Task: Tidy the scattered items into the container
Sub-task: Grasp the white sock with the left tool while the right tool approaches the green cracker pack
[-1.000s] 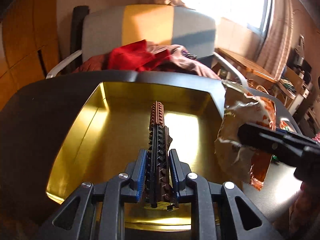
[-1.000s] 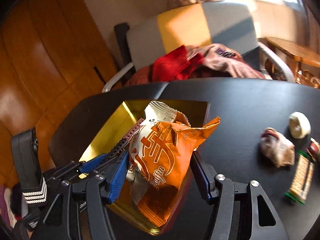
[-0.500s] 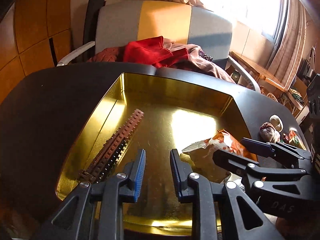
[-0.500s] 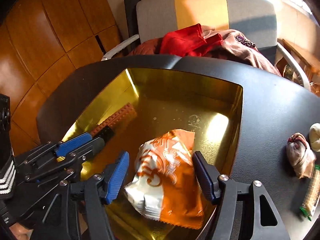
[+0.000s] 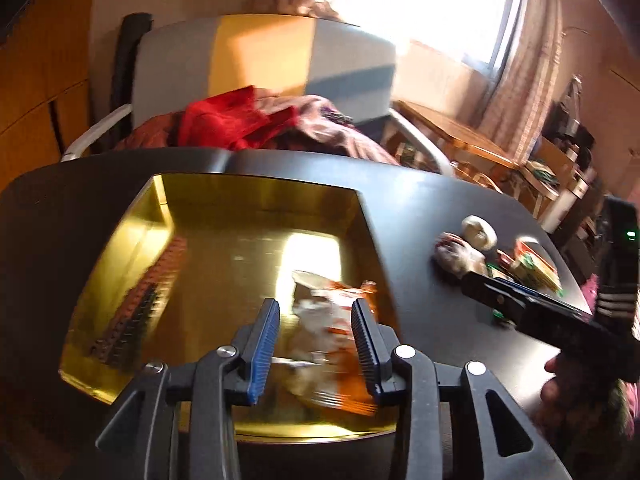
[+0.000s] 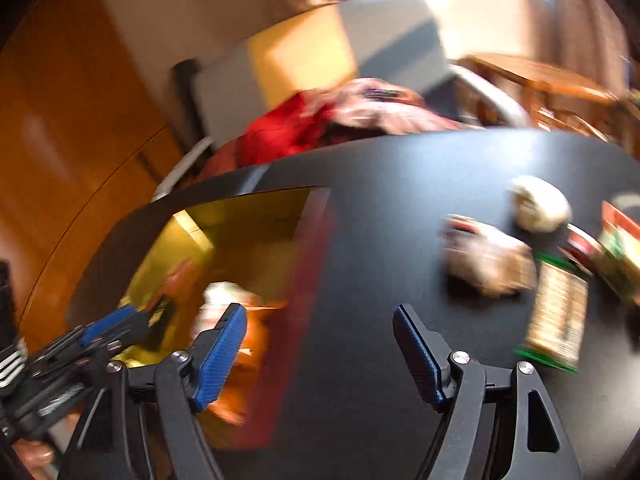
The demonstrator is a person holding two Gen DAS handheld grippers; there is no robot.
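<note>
- Landmark: gold tin (image 5: pixel 256 196), open and shallow, standing on the black table (image 5: pixel 420 216). All places below are given from it.
- In the tin: brown toothed strip (image 5: pixel 140 300) along its left wall; orange snack bag (image 5: pixel 332 336) on the floor toward its right near corner. Both are blurred.
- Outside the tin, to its right on the table: a round white item (image 6: pixel 540 204), a crumpled wrapped bundle (image 6: pixel 488 256), a long snack bar with green ends (image 6: pixel 558 312), and red-green packets (image 6: pixel 618 248) at the far right. All lie well apart from the tin's wall.
- Left gripper (image 5: pixel 316 344): over the tin's near edge, jaws opening, nothing pinched. The orange bag shows between the pads but lies loose below them.
- Right gripper (image 6: pixel 320 352): over bare table just right of the tin's right wall, jaws opening wide, nothing between them. The bundle and the bar lie ahead and to its right, near, not touching.
- Risk 1: both right-wrist and left-wrist views are smeared; a hurried closure could catch only an edge of the bundle, which looks soft and likely to slip.
- Risk 2: the remaining items sit close together; jaws this wide may nudge the white item or the bar aside, or take two at once.
- Risk 3: the left gripper's lower finger could snag the bag and drag it over the low wall.
- Risk 4: the two grippers are close at the tin's right near corner; a collision is possible.
</note>
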